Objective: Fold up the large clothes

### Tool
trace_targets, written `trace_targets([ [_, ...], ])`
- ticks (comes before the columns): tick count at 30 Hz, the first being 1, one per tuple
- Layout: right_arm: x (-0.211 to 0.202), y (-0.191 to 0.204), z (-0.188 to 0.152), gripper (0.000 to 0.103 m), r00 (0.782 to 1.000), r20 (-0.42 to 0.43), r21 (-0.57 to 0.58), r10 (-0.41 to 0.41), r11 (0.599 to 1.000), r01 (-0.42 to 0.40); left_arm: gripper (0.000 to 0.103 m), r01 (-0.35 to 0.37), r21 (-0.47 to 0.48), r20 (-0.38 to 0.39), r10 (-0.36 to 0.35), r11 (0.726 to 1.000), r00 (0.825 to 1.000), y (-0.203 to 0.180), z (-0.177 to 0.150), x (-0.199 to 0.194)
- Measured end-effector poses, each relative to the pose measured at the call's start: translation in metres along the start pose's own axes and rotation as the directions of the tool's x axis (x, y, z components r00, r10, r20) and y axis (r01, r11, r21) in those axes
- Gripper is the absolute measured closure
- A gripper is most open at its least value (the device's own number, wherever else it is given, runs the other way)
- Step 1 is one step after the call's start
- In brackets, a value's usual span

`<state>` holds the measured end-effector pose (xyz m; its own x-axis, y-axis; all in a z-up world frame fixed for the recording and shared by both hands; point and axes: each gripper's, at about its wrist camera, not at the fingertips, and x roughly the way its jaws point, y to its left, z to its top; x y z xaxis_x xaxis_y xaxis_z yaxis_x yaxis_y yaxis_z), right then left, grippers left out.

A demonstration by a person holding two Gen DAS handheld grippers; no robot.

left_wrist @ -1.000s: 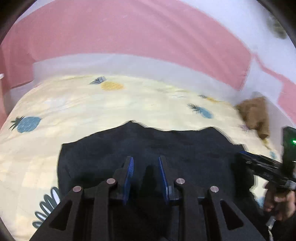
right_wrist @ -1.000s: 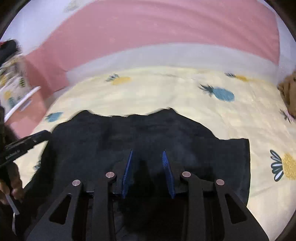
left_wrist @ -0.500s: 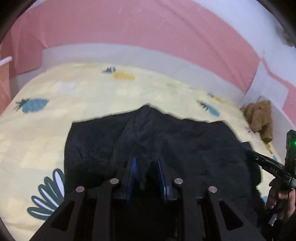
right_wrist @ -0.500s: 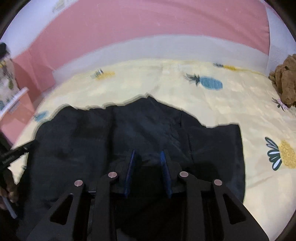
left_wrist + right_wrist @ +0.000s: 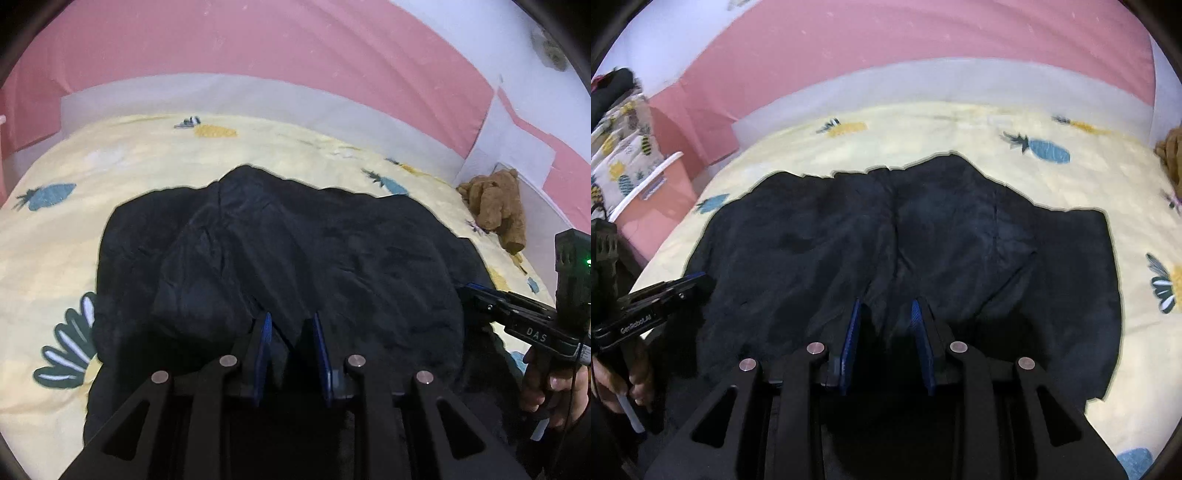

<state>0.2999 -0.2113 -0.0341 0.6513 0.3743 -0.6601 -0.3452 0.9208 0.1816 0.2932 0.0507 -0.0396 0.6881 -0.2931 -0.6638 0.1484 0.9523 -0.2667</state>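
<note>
A large black garment (image 5: pixel 314 254) lies spread on a bed with a yellow pineapple-print sheet (image 5: pixel 110 155). It also fills the middle of the right wrist view (image 5: pixel 923 236). My left gripper (image 5: pixel 291 325) is shut on a pinch of the garment's near edge, and the cloth rises in a ridge from its blue pads. My right gripper (image 5: pixel 886 314) is shut on the near edge too, with a fold between its pads. Each gripper shows in the other's view: the right one at the right edge (image 5: pixel 476 295), the left one at the left edge (image 5: pixel 690 284).
A brown teddy bear (image 5: pixel 495 206) sits at the bed's far right corner by the white and pink wall (image 5: pixel 258 48). A pineapple-print pillow (image 5: pixel 624 155) lies on a pink stand at the left. Bare sheet surrounds the garment.
Both grippers have narrowed from open over the garment to gripping folds of its near edge. The cloth has been lifted and bunched toward the grippers.
</note>
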Motion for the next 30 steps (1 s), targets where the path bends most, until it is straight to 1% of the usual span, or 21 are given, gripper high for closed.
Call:
trace_targets([
  [2, -0.007, 0.007, -0.011, 0.074, 1.0, -0.006, 0.004, 0.022, 1.0, -0.022, 0.079, 0.034, 0.003, 0.004, -0.034, 0.999, 0.999, -0.009, -0.008, -0.011],
  [4, 0.0, 0.01, -0.024, 0.074, 0.999, -0.033, 0.006, 0.04, 0.999, -0.04, 0.079, 0.04, 0.018, -0.009, -0.04, 0.999, 0.999, -0.015, -0.017, -0.009],
  [5, 0.008, 0.011, -0.03, 0.074, 0.998, -0.057, 0.008, 0.035, 0.999, -0.035, 0.079, 0.033, 0.027, -0.022, -0.032, 0.999, 0.999, -0.018, -0.021, -0.005],
  [6, 0.016, 0.009, -0.034, 0.074, 0.997, -0.078, 0.012, 0.029, 1.0, -0.028, 0.079, 0.016, 0.024, -0.051, -0.015, 1.0, 0.999, -0.017, -0.026, 0.005],
  [7, 0.025, 0.007, -0.037, 0.074, 0.995, -0.094, 0.014, 0.025, 1.0, -0.024, 0.079, 0.002, 0.01, -0.084, -0.001, 1.0, 0.996, -0.016, -0.031, 0.018],
  [8, 0.033, 0.005, -0.041, 0.074, 0.994, -0.103, 0.011, 0.022, 1.0, -0.021, 0.079, -0.003, 0.002, -0.096, 0.003, 1.0, 0.995, -0.013, -0.035, 0.024],
  [10, 0.038, 0.001, -0.042, 0.074, 0.995, -0.1, 0.025, 0.027, 0.999, -0.025, 0.079, -0.009, -0.001, -0.09, 0.009, 1.0, 0.996, -0.012, -0.038, 0.029],
  [13, 0.04, 0.001, -0.043, 0.074, 0.995, -0.094, 0.014, 0.02, 1.0, -0.019, 0.079, -0.021, 0.011, -0.087, 0.022, 1.0, 0.996, -0.015, -0.039, 0.031],
  [16, 0.035, 0.001, -0.044, 0.074, 0.996, -0.089, 0.024, 0.022, 1.0, -0.02, 0.079, -0.032, 0.016, -0.082, 0.033, 0.999, 0.996, -0.018, -0.039, 0.029],
  [19, 0.016, 0.001, -0.045, 0.073, 0.997, -0.074, 0.045, 0.019, 0.999, -0.016, 0.079, -0.053, 0.024, -0.078, 0.055, 0.998, 0.995, -0.024, -0.042, 0.014],
  [20, 0.004, 0.001, -0.046, 0.068, 0.998, -0.059, 0.048, 0.016, 0.999, -0.013, 0.079, -0.054, 0.026, -0.074, 0.056, 0.998, 0.996, -0.025, -0.043, 0.009],
  [22, -0.015, 0.001, -0.05, 0.063, 0.999, -0.039, 0.04, 0.011, 0.999, -0.009, 0.079, -0.063, 0.04, -0.065, 0.066, 0.997, 0.996, -0.033, -0.048, -0.007],
  [26, -0.056, 0.005, -0.065, 0.062, 1.0, -0.011, 0.03, 0.008, 1.0, -0.007, 0.079, -0.088, 0.057, -0.049, 0.091, 0.994, 0.995, -0.048, -0.062, -0.042],
  [28, -0.076, 0.008, -0.074, 0.062, 1.0, 0.005, 0.03, 0.007, 1.0, -0.007, 0.079, -0.088, 0.057, -0.031, 0.09, 0.994, 0.995, -0.054, -0.07, -0.06],
  [30, -0.096, 0.009, -0.086, 0.058, 1.0, 0.022, 0.031, 0.01, 0.999, -0.011, 0.079, -0.096, 0.052, -0.017, 0.097, 0.994, 0.995, -0.061, -0.08, -0.08],
])
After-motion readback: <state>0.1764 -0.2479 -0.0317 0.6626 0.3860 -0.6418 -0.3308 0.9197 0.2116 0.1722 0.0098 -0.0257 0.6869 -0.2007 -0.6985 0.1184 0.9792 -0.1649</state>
